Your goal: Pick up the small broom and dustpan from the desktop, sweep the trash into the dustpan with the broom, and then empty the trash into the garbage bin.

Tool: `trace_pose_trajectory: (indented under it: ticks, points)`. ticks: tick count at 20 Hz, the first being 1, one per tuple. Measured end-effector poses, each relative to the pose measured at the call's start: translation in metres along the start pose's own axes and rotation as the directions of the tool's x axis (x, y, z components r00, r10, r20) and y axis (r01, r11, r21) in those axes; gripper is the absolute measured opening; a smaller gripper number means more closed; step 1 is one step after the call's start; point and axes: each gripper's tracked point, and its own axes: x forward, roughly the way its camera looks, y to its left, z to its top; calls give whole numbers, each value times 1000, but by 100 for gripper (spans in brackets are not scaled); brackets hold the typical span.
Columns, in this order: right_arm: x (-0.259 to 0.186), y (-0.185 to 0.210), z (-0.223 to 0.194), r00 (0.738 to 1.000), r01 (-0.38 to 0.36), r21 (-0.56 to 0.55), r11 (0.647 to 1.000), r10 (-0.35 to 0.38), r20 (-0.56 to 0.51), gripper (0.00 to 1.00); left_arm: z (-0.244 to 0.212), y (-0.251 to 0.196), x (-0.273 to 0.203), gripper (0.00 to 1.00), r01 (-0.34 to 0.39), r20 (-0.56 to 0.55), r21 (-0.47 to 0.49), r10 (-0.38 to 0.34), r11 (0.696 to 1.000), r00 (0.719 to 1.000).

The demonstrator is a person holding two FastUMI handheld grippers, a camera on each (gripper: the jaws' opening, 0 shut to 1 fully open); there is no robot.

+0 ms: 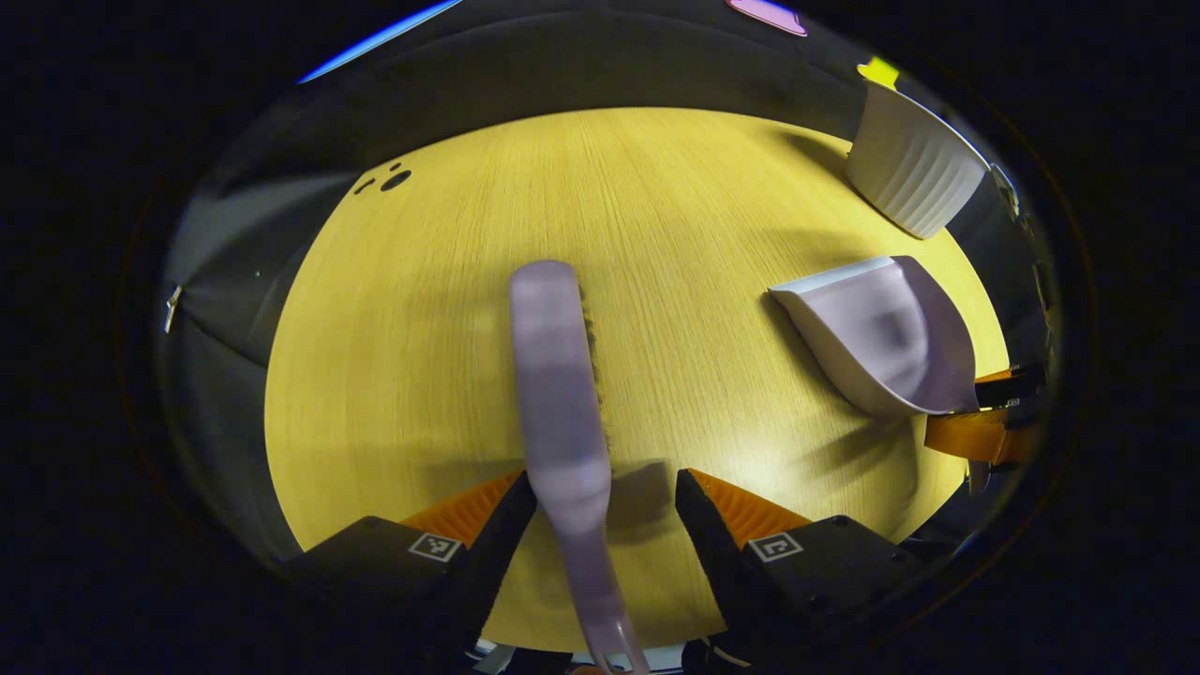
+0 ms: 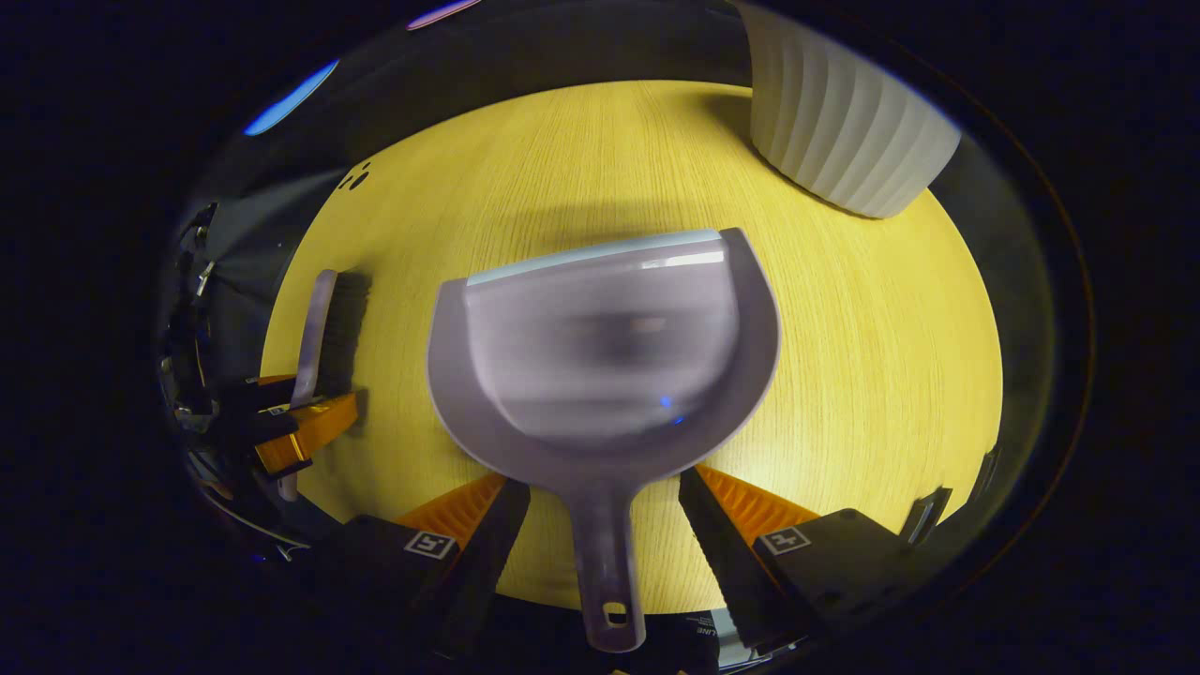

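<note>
A pale lilac small broom (image 1: 558, 375) lies on the yellow wooden desktop (image 1: 450, 281), bristles facing right. Its handle runs back between the fingers of my left gripper (image 1: 605, 487), which is open around it with a gap on the right side. The matching dustpan (image 2: 605, 347) lies flat, and its handle passes between the fingers of my right gripper (image 2: 600, 487), open with gaps on both sides. The dustpan (image 1: 886, 337) also shows in the left gripper view with the right gripper (image 1: 984, 412) behind it. A few dark bits of trash (image 1: 389, 178) lie far left. Both tools look blurred.
A white ribbed garbage bin (image 2: 844, 131) stands at the far right of the desk; it shows as the bin (image 1: 914, 173) in the left gripper view. In the right gripper view the left gripper (image 2: 300, 422) sits by the broom (image 2: 328, 328) at the left. The trash specks (image 2: 356, 176) lie near the far left edge.
</note>
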Motion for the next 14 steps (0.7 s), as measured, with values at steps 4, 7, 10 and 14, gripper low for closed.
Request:
trace_pose_trajectory:
  ticks: [4,7,10,14]
  points:
    - [-26,3,10,994,18,-9,1000,-17,109,100,19,-6,-26,96,31,104,-60,-24,998,994]
    - [-60,-1,42,965,45,16,999,-47,258,100,46,1,-56,97,3,236,-2,-2,1000,972]
    - [-104,-4,78,908,50,57,997,-69,413,100,82,-8,-102,98,33,432,8,-33,999,901]
    - [-163,-12,118,775,86,92,992,-124,620,100,114,-3,-167,97,-34,626,25,11,999,780]
